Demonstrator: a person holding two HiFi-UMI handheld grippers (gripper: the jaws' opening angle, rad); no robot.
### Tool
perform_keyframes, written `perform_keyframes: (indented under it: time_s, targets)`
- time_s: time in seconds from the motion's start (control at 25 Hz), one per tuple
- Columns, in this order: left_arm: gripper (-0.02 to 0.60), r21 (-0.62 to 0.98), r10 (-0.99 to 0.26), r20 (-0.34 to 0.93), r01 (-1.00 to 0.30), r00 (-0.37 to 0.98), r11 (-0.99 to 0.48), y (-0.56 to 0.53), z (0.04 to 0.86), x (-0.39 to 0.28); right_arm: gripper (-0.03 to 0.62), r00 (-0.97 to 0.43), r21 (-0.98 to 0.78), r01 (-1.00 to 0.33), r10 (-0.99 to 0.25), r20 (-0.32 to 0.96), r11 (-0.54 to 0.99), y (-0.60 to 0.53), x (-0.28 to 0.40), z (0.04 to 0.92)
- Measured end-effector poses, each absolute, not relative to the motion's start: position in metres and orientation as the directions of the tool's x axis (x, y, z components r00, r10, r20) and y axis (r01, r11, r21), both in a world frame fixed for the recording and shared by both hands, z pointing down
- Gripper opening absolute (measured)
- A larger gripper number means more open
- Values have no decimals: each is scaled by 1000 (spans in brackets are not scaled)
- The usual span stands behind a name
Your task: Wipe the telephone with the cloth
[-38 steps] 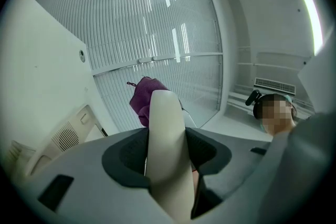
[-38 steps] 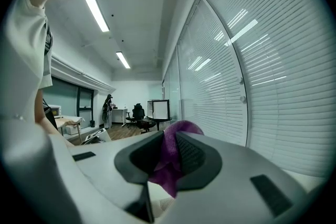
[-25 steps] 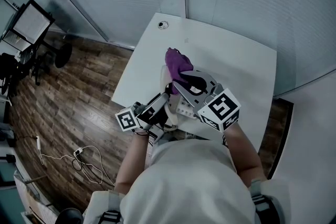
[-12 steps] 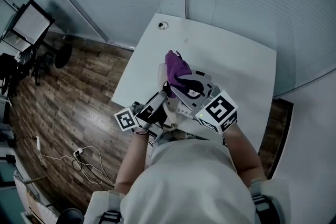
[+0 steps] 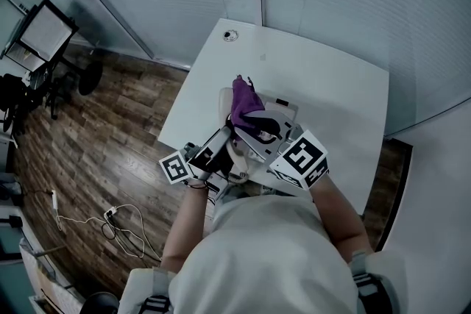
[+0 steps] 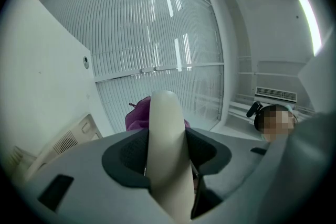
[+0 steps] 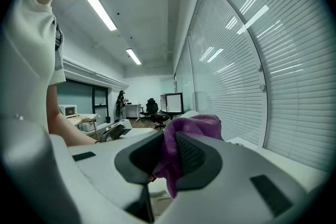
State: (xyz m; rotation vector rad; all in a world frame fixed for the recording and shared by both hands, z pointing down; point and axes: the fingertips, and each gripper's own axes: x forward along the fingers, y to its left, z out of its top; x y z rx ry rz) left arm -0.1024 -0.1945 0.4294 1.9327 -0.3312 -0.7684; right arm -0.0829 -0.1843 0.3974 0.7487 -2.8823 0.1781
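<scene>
Grippers number two, and each has its jaws closed on one thing. The left gripper [image 6: 167, 157] clamps the one cream handset [image 6: 165, 128] of the telephone across its middle. Its dark pads press on either side, and the handset's rounded end stands up past the jaws. The right gripper [image 7: 169, 157] pinches the one purple cloth [image 7: 192, 126], which bunches above the pads and hangs a little below them.

Seen from the head view, the two grippers meet over the near part of the single white worktop [image 5: 331, 84], close in front of the person's body. Each carries one marker cube, two in all. The cloth [image 5: 243, 101] sticks up at the far end of the jaws, just beyond the handset's tip. Whether the two touch cannot be told.

The telephone base [image 6: 65, 136], one unit with a slotted speaker grille, lies on the worktop beside and below the left jaws. One round cable port [image 5: 230, 34] sits near the worktop's far left corner, well apart from the telephone. To the left of the worktop is a wood floor [image 5: 96, 129], with one loose tangle of cable [image 5: 118, 220] lying on it.
</scene>
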Motion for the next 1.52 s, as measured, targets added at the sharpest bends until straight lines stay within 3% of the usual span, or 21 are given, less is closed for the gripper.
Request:
perform_keyframes:
  time_s: [0.76,1.52]
  targets:
    - [219,865,-457,-411,179,789,-469,-188,421,-96,81,-914,-103,-383,-361,184,918,-174,-86,405]
    - [219,867,-465,-402,164,789,-470,-188,424,-98,81,-926,-112,-336,-307,218,935,-165,-92,412]
